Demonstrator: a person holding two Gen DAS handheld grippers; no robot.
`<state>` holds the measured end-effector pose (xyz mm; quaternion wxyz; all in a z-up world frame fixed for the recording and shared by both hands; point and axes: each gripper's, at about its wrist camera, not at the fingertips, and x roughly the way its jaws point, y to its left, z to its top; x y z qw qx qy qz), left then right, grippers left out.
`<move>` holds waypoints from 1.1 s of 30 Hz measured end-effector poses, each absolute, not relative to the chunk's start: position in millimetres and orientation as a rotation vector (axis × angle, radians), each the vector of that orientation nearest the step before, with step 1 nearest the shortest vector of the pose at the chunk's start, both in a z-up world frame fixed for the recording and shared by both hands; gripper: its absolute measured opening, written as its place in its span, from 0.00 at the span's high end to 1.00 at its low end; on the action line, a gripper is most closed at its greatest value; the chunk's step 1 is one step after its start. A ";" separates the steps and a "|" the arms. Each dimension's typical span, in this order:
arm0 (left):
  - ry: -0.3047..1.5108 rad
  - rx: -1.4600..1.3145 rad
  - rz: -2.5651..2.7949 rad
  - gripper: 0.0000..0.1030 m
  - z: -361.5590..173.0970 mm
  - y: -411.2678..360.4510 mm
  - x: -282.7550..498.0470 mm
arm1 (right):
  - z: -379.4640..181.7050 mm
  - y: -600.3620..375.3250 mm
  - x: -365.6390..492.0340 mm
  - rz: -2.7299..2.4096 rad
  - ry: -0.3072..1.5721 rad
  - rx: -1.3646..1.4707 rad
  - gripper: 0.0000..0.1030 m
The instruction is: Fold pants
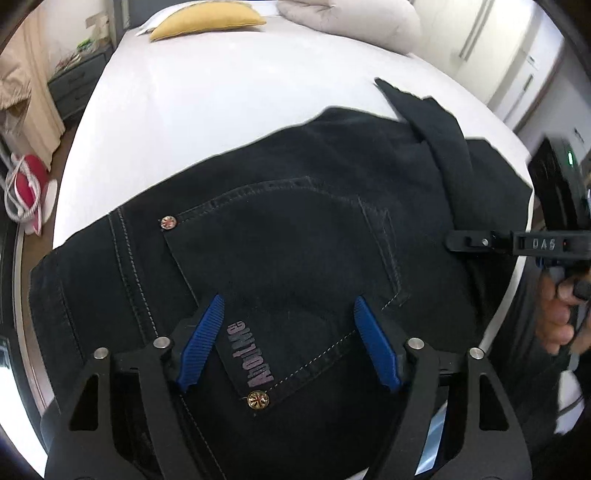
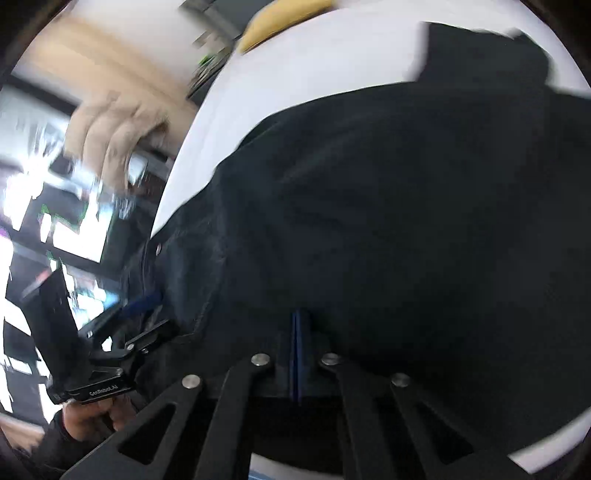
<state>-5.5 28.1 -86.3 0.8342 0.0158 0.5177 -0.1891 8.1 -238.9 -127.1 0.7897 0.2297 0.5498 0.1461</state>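
In the left wrist view, dark denim pants [image 1: 295, 221] with pale stitching and a studded back pocket lie across a white-sheeted bed [image 1: 229, 107], a mustard-yellow cushion [image 1: 207, 20] at its far end. The left gripper [image 1: 290, 343] hovers over the pocket, its blue ribbed pads [image 1: 203, 343] spread apart. In the blurred right wrist view, the right gripper [image 2: 297, 332] has its blue pads pressed together over the pants [image 2: 406, 221]; whether cloth is pinched I cannot tell.

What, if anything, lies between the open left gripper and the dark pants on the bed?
Nothing visible does. The left gripper hangs open directly over the pants, its blue pads either side of the back pocket, with only fabric beneath. The bed beyond the pants is bare up to the yellow pillow.
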 end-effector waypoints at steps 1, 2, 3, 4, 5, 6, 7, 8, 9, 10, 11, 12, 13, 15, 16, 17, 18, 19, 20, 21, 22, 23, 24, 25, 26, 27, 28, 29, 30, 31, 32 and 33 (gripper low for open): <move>1.089 0.002 -0.406 0.34 -78.1 29.9 -4.4 | -123.8 -245.7 3.4 0.288 1.172 0.496 1.00; 1.079 -0.024 -0.416 0.34 -69.8 30.3 -2.2 | -118.6 -253.5 -0.7 0.264 1.156 0.497 0.98; 1.059 -0.056 -0.433 0.34 -60.8 29.3 -0.4 | -112.9 -261.0 -3.8 0.244 1.139 0.504 0.95; 1.051 -0.063 -0.439 0.34 -52.4 28.2 3.3 | -106.1 -267.7 -5.4 0.226 1.117 0.509 0.87; 1.049 -0.065 -0.440 0.34 -50.0 24.3 7.1 | -94.4 -277.7 -5.6 0.202 1.074 0.519 0.75; 1.056 -0.072 -0.443 0.34 -51.3 22.0 12.6 | -87.2 -286.3 -2.4 0.183 1.044 0.528 0.69; 1.079 -0.086 -0.441 0.34 -58.1 19.9 18.6 | -78.5 -295.7 0.8 0.162 1.005 0.543 0.59; 1.108 -0.095 -0.432 0.34 -66.5 18.1 23.0 | -68.8 -307.2 8.0 0.145 0.963 0.563 0.53; 1.158 -0.103 -0.416 0.35 -79.7 19.2 26.9 | -60.0 -317.5 17.9 0.132 0.933 0.576 0.52; 1.181 -0.106 -0.405 0.35 -90.1 19.4 28.5 | -53.8 -324.9 29.4 0.115 0.919 0.574 0.51; 1.164 -0.096 -0.405 0.35 -90.9 19.1 26.8 | -47.5 -331.1 41.5 0.085 0.911 0.559 0.51; 1.156 -0.073 -0.402 0.35 -90.0 17.1 24.3 | -42.5 -335.4 53.9 0.063 0.904 0.540 0.51; 1.155 -0.049 -0.397 0.35 -88.4 14.6 22.5 | -38.3 -337.7 66.7 0.046 0.893 0.516 0.48; 1.154 -0.042 -0.391 0.35 -87.9 14.0 21.0 | -36.5 -339.7 97.4 -0.010 0.891 0.457 0.45; 1.153 -0.042 -0.390 0.35 -88.2 14.2 20.4 | -36.8 -344.1 115.8 -0.026 0.903 0.437 0.45; 1.153 -0.043 -0.389 0.35 -89.2 10.3 25.6 | -37.4 -342.1 131.8 -0.041 0.914 0.421 0.45; 1.151 -0.044 -0.387 0.35 -88.3 10.5 24.7 | -39.3 -340.3 152.8 -0.065 0.921 0.396 0.45; 1.151 -0.043 -0.386 0.35 -87.5 10.5 24.0 | -42.5 -336.0 173.2 -0.085 0.935 0.363 0.45; 1.151 -0.042 -0.386 0.35 -87.2 10.5 23.9 | -45.8 -336.6 184.1 -0.096 0.948 0.348 0.44; 1.150 -0.040 -0.387 0.35 -93.4 10.2 25.6 | -54.7 -345.4 198.1 -0.113 0.967 0.333 0.43; 1.149 -0.039 -0.388 0.35 -95.8 9.3 25.4 | -61.8 -348.1 213.5 -0.131 0.990 0.322 0.43; 1.149 -0.038 -0.389 0.35 -99.6 8.8 26.3 | -71.2 -349.0 228.1 -0.155 1.015 0.313 0.43; 1.148 -0.038 -0.391 0.35 -99.2 9.3 25.5 | -81.1 -352.5 236.4 -0.180 1.037 0.300 0.43; 1.148 -0.040 -0.392 0.35 -100.7 9.3 25.4 | -89.9 -354.1 244.9 -0.205 1.055 0.291 0.43; 1.148 -0.041 -0.392 0.35 -104.4 2.9 31.7 | -99.8 -356.3 255.0 -0.243 1.079 0.275 0.42; 1.147 -0.041 -0.393 0.35 -104.8 3.1 31.8 | -112.3 -358.6 262.6 -0.292 1.110 0.254 0.42; 1.146 -0.040 -0.393 0.35 -105.5 1.4 32.4 | -122.2 -362.1 267.9 -0.335 1.139 0.251 0.38; 1.145 -0.039 -0.392 0.35 -105.6 1.1 32.2 | -130.5 -365.5 270.9 -0.347 1.150 0.264 0.32; 1.144 -0.038 -0.390 0.35 -107.9 -2.2 33.6 | -132.7 -365.9 272.0 -0.342 1.129 0.268 0.31; 1.144 -0.036 -0.390 0.35 -108.1 -2.8 33.5 | -132.6 -363.6 272.8 -0.338 1.117 0.245 0.34; 1.143 -0.034 -0.389 0.35 -108.3 -3.3 33.4 | -132.5 -360.8 273.1 -0.332 1.113 0.221 0.43; 1.143 -0.034 -0.388 0.35 -107.8 -2.7 32.4 | -132.2 -359.7 272.9 -0.311 1.108 0.215 0.50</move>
